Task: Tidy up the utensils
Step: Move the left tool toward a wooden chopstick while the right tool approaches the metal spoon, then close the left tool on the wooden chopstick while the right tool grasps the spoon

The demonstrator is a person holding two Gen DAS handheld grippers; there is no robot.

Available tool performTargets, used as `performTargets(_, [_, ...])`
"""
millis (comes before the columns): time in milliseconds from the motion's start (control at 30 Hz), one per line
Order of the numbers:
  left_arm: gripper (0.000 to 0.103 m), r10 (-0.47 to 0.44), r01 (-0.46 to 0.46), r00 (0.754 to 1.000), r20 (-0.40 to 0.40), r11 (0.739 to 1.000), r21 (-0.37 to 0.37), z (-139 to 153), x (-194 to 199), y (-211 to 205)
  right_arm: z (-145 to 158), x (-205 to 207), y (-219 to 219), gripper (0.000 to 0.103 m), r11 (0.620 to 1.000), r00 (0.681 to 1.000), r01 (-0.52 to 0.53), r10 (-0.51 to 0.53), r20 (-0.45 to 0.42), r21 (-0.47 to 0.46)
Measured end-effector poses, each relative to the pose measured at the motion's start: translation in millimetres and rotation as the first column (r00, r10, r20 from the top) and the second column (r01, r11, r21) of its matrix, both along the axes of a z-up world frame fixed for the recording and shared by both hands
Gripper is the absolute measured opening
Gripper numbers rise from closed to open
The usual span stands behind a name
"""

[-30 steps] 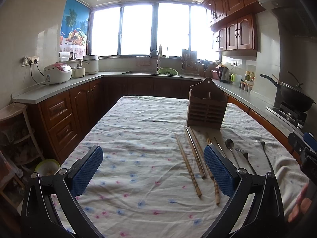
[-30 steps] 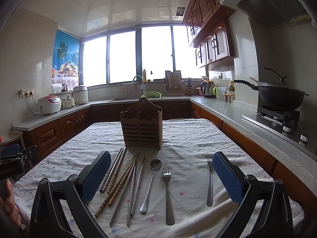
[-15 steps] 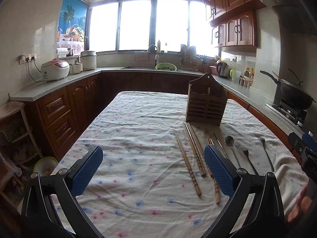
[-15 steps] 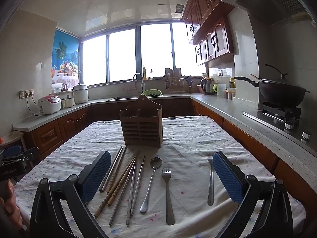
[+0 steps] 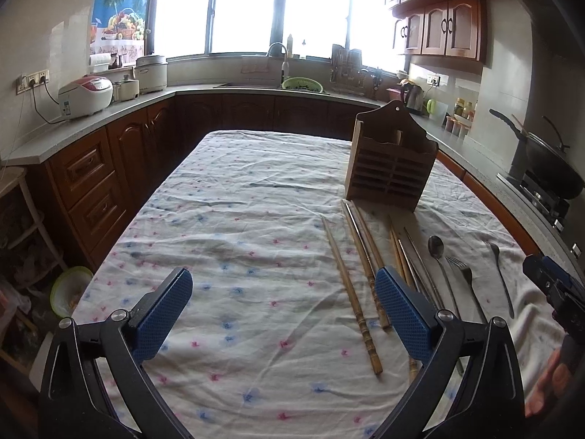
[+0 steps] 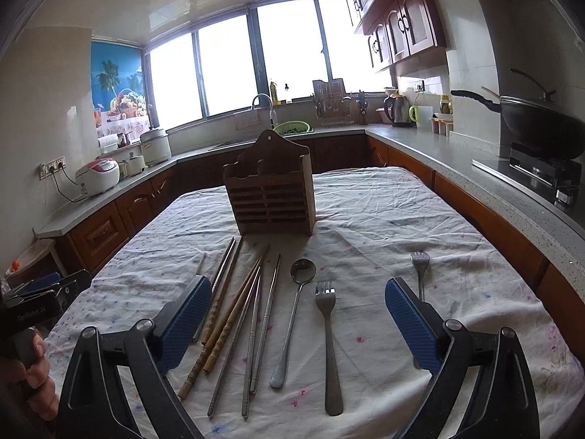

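Utensils: chopsticks (image 6: 234, 307), spoon (image 6: 292, 322) and two forks (image 6: 329, 344) lie flat on the table (image 6: 384, 219), just in front of the upright wooden holder (image 6: 270, 197); left tool (image 5: 283, 305) open, empty; right tool (image 6: 298, 316) closing, nothing between its pads.

Materials, tabletop lot
Matt slatted wooden holder (image 6: 271, 197); glossy metal spoon (image 6: 292, 320); ridged bamboo chopsticks (image 6: 219, 329); wrinkled printed tablecloth (image 6: 384, 226).

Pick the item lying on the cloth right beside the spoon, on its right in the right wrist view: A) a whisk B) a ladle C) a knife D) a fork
D: a fork lies alongside the spoon, tines toward the wooden holder.
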State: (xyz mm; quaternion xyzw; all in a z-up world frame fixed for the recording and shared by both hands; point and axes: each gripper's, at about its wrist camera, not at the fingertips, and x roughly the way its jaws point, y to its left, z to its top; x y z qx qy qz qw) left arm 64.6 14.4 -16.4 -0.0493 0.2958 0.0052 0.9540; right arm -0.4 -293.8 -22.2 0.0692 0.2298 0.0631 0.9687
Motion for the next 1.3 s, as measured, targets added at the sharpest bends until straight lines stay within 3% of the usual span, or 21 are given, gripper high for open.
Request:
performTargets(133, [0.094, -0.032, 0.031, 0.998, -0.062, 0.999, -0.026, -4.6, 27.3, -1.3, -8.3, 22.9, 2.1, 0.070, 0.999, 0.996, -0.036, 0.038, -0.080, 0.023])
performTargets(400, [0.073, -0.092, 0.084, 0.979, -0.183, 0.995, -0.053, -19.0, 78.2, -12.8, -24.7, 67.6, 1.6, 0.051, 0.996, 0.976, -0.064, 0.076, -0.204, 0.067])
performTargets(533, [0.068, -0.113, 0.104, 0.967, -0.228, 0.993, -0.050, -27.9, 100.8, -19.3, -31.1, 88.3, 4.4, 0.046, 0.995, 0.964, -0.075, 0.090, -0.250, 0.067])
performTargets(1033, [0.061, -0.138, 0.138, 0.919, -0.370, 0.990, -0.027, -63.4, 176.6, -40.4, -61.5, 161.4, 5.2, 0.046, 0.997, 0.920, -0.064, 0.075, -0.384, 0.042])
performTargets(1133, [0.051, -0.139, 0.143, 0.904, -0.405, 0.989, -0.020, -73.1, 190.5, -45.2, -65.2, 168.8, 5.3, 0.046, 0.996, 0.912, -0.071, 0.083, -0.401, 0.046])
performTargets(1200, [0.045, -0.132, 0.149, 0.907, -0.400, 0.989, 0.012, -75.5, 193.5, -48.6, -68.4, 171.2, 7.2, 0.043, 0.996, 0.907, -0.080, 0.091, -0.411, 0.045])
performTargets(1233, [0.038, -0.126, 0.152, 0.908, -0.400, 0.988, 0.032, -76.2, 194.3, -51.1, -69.4, 171.7, 7.8, 0.034, 0.996, 0.906, -0.082, 0.091, -0.413, 0.039])
performTargets(1300, [0.021, -0.133, 0.163, 0.911, -0.391, 0.986, 0.045, -75.8, 194.6, -53.8, -69.7, 171.6, 7.9, 0.030, 0.995, 0.909, -0.088, 0.096, -0.405, 0.039])
